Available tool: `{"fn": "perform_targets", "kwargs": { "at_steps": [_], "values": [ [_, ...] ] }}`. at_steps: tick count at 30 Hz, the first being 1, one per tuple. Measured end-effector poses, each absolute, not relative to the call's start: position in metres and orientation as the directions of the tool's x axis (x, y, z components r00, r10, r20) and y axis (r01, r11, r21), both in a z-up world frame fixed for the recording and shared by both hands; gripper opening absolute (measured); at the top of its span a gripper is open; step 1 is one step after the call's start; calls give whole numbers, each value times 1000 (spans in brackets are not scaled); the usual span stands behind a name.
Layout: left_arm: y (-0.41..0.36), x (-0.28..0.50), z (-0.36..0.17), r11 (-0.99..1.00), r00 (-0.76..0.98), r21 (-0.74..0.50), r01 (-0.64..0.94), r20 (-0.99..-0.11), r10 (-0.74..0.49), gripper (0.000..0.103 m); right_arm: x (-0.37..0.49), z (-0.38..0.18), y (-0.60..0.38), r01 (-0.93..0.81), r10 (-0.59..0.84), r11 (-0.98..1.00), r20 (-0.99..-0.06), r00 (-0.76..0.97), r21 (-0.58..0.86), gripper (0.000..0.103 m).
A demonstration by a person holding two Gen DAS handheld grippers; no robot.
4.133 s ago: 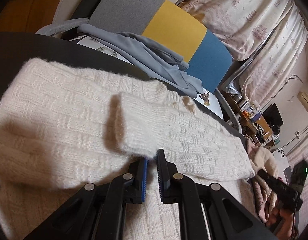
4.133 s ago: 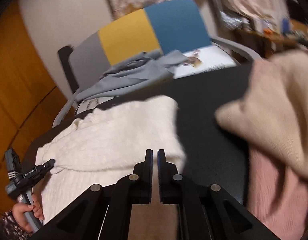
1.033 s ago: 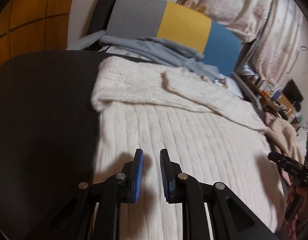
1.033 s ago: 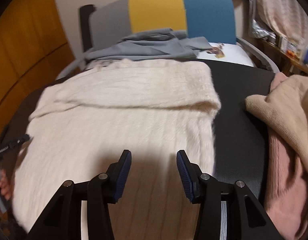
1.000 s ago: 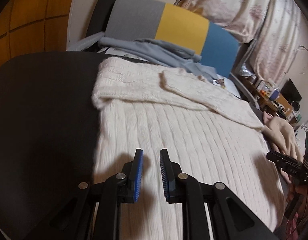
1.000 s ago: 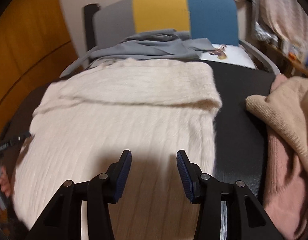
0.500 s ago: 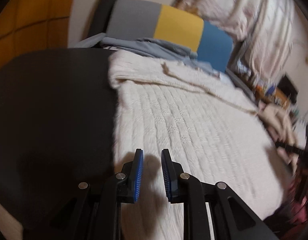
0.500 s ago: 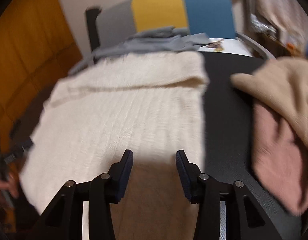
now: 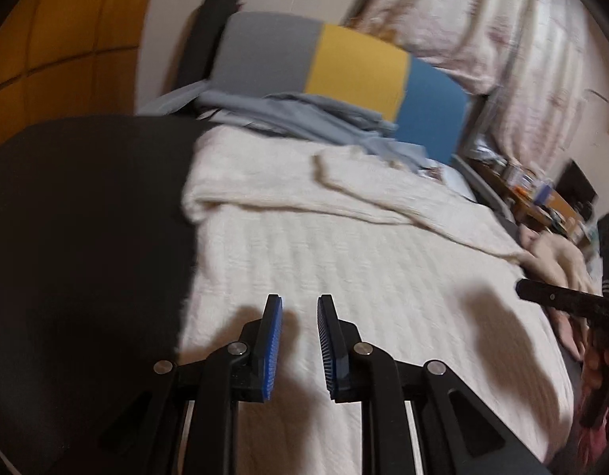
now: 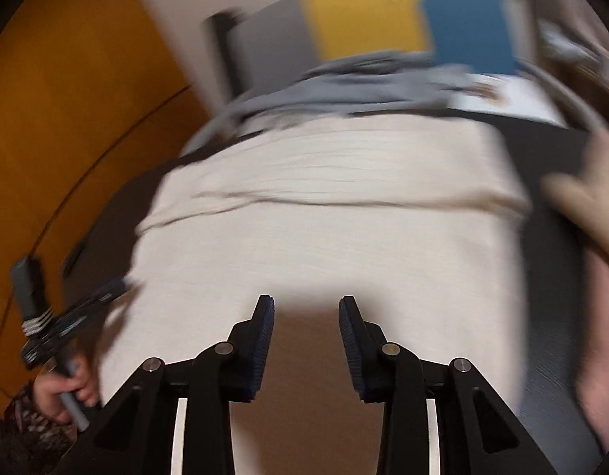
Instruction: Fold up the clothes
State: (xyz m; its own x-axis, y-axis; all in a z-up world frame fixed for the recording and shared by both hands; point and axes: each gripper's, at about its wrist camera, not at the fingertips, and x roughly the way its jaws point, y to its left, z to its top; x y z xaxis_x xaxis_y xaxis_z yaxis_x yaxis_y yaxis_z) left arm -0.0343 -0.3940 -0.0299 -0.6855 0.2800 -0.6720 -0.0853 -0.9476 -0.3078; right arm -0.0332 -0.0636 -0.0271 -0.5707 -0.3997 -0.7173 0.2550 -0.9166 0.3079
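A cream knit sweater (image 9: pixel 344 261) lies flat on the black table (image 9: pixel 86 217), with its sleeves folded across the far end (image 9: pixel 383 194). My left gripper (image 9: pixel 299 299) hovers over the sweater's near left part. Its blue pads stand a small gap apart with nothing between them. My right gripper (image 10: pixel 306 301) hangs over the near middle of the sweater (image 10: pixel 324 229). Its jaws are closing, still well apart, and no cloth is between them. Each gripper also shows in the other's view: the right gripper (image 9: pixel 557 301) and the left gripper (image 10: pixel 102 295), held by a hand. The right wrist view is motion-blurred.
Behind the table stands a chair with a grey, yellow and blue back (image 9: pixel 355 67) and a grey-blue garment (image 9: pixel 296 111) draped on it. Beige (image 10: pixel 597 206) and pink clothes (image 10: pixel 597 356) lie on the table's right side (image 10: pixel 549 206). An orange panel (image 10: pixel 67 118) is at the left.
The right gripper's jaws have narrowed and it has swung left, so the sweater sits further right in its view. The left gripper shifted sideways and back, gap unchanged.
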Motion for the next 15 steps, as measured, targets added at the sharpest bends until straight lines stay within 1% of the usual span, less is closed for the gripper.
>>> {"fn": "perform_targets", "kwargs": {
  "at_steps": [1,3,4,6,9,12,13,15],
  "values": [
    [-399,-39,-37,-938,-672,-343,-59,-681,291,17,-48,-26,-91,313,-427,-902,-720,-547,297,30],
    [-411,-37,-45,-903,-684,-429,-31,-650,332,17,-73,-24,-141,409,-465,-871,-729,-503,273,26],
    [-415,-35,-48,-889,-691,-456,-30,-633,348,17,-84,-23,-164,443,-467,-861,-735,-491,251,26],
    [-417,-33,-50,-881,-697,-472,-37,-619,361,17,-108,-21,-212,510,-457,-840,-749,-480,185,26],
    [-415,-31,-52,-880,-707,-473,-43,-608,361,17,-138,-27,-266,566,-408,-820,-787,-463,92,26],
    [-418,-32,-53,-864,-701,-501,-42,-602,383,17,-155,-40,-296,570,-357,-820,-826,-436,53,26],
    [-420,-33,-52,-855,-692,-517,-35,-606,394,17,-158,-42,-302,566,-326,-824,-830,-453,16,26],
    [-431,-42,-48,-821,-676,-571,-1,-605,421,17,-155,-44,-311,590,-259,-799,-817,-515,-119,26]
  ]
}}
